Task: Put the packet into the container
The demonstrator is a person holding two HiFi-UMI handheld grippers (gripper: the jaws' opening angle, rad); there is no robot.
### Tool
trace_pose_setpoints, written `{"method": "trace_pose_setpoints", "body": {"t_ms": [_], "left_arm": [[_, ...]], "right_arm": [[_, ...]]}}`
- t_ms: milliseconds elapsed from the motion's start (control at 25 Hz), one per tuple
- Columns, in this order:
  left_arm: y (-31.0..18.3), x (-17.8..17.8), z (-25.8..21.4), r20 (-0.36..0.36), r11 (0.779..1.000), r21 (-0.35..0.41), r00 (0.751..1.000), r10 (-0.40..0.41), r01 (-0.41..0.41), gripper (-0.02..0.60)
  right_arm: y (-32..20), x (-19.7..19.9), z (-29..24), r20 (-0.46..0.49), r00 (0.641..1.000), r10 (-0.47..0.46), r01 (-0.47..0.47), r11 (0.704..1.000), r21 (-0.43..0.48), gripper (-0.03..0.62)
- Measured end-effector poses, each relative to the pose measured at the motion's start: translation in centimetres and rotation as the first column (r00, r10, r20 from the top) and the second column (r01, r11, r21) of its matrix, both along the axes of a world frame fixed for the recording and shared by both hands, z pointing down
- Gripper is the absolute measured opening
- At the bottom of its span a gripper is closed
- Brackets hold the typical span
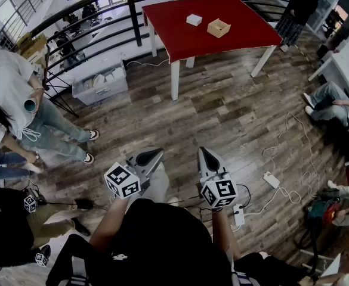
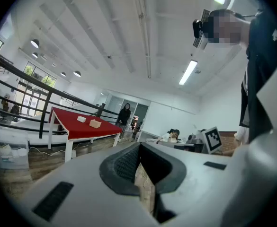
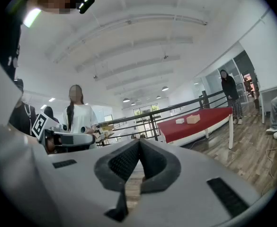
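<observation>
A red table [image 1: 213, 22] stands far ahead across the wooden floor. On it lie a small white packet [image 1: 193, 19] and, just to its right, an open tan cardboard container [image 1: 218, 27]. Both grippers are held close to the person's body, well short of the table. My left gripper [image 1: 152, 155] is shut with nothing in it, and so is my right gripper [image 1: 205, 154]. The left gripper view shows the packet [image 2: 81, 119] and the container [image 2: 95, 123] small and far off. In the right gripper view the packet [image 3: 180, 121] and container [image 3: 193, 119] are just as distant.
A black railing [image 1: 132, 22] curves behind the table. A grey crate [image 1: 99, 83] sits on the floor at the left. Several people stand at the left [image 1: 19, 106], one stands by the table's far right [image 1: 299, 8], others sit at the right. Cables and a power strip [image 1: 271, 179] lie on the floor.
</observation>
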State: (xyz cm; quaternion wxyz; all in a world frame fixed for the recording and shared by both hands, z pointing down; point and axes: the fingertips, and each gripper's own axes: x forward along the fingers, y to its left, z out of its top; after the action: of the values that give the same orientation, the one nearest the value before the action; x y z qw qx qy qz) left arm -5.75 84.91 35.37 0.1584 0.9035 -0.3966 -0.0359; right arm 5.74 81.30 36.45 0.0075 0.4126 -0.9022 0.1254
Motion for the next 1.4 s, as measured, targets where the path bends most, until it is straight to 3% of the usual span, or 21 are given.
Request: {"method": "trace_pose_setpoints", "body": {"t_ms": [240,800,1400], "left_arm": [[-6.4,-1.9,1.5,-0.013,1.0,0.002,1.0,0.001,-0.001,0.009],[-29.0,-8.9,0.0,-0.095,0.999,-0.012,0.994,0.044,-0.045,0.009],[-43.1,-11.3,2.2,-0.096,0.994,-0.041,0.991,0.096,-0.1,0.009]], "right_arm": [[-5.6,-1.5,1.8,-0.018,1.0,0.009,-0.009,1.0,-0.01,0.02],[-27.5,-8.0,-1.0,-0.066,0.995,0.071,-0.072,0.997,0.0,0.02],[-41.3,-9.9,0.4,-0.079,0.989,0.126,-0.128,0.992,-0.017,0.021]]}}
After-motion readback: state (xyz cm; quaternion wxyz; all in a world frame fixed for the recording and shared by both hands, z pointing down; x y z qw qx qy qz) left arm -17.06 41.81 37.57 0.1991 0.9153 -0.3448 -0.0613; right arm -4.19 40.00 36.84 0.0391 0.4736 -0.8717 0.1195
